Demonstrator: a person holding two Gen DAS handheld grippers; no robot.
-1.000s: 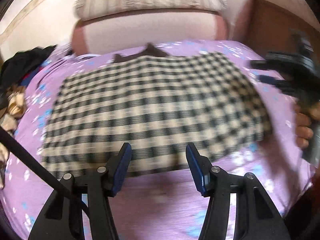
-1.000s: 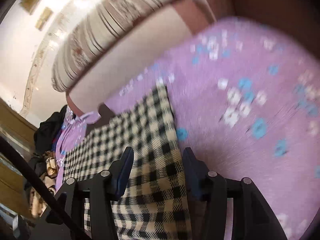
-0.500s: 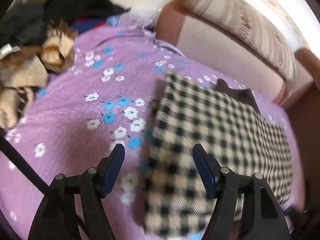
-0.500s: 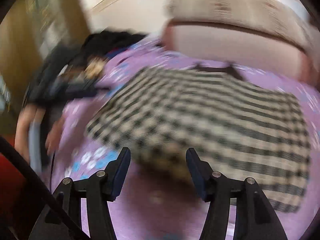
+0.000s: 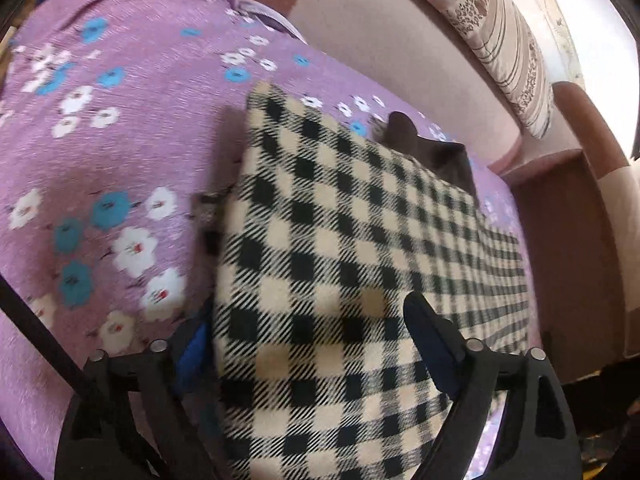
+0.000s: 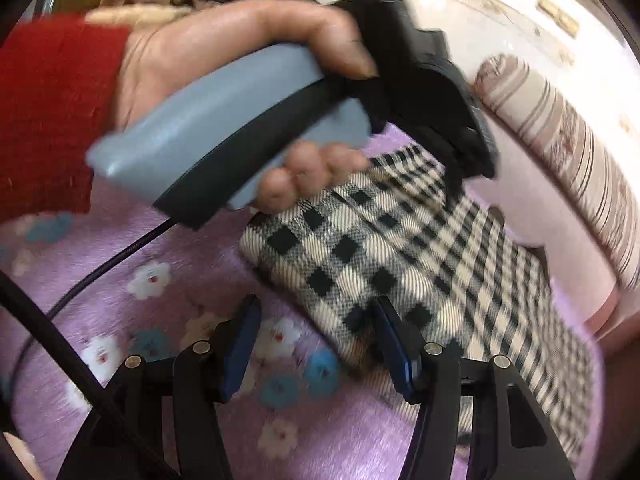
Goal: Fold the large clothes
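A black-and-cream checked garment (image 5: 352, 264) lies folded into a long rectangle on the purple flowered bed cover (image 5: 100, 140); it also shows in the right wrist view (image 6: 420, 264). My left gripper (image 5: 308, 332) is open, its jaws astride the garment's near left corner, with the left finger partly hidden under the edge. My right gripper (image 6: 316, 344) is open at the near corner of the same end; its right finger (image 6: 394, 348) touches the cloth edge. The left gripper's grey handle (image 6: 224, 128), held in a hand, hovers over the garment in the right wrist view.
A pink upholstered headboard (image 5: 400, 44) with a striped cushion (image 5: 500, 32) runs along the bed's far side. A brown wooden panel (image 5: 572, 248) stands past the garment's far end. A dark collar piece (image 5: 432, 148) sticks out from under the garment. A black cable (image 6: 100, 272) trails over the cover.
Both grippers have swung round to the garment's left end and closed in. The left one now straddles the corner; the right one has come up beside the left hand.
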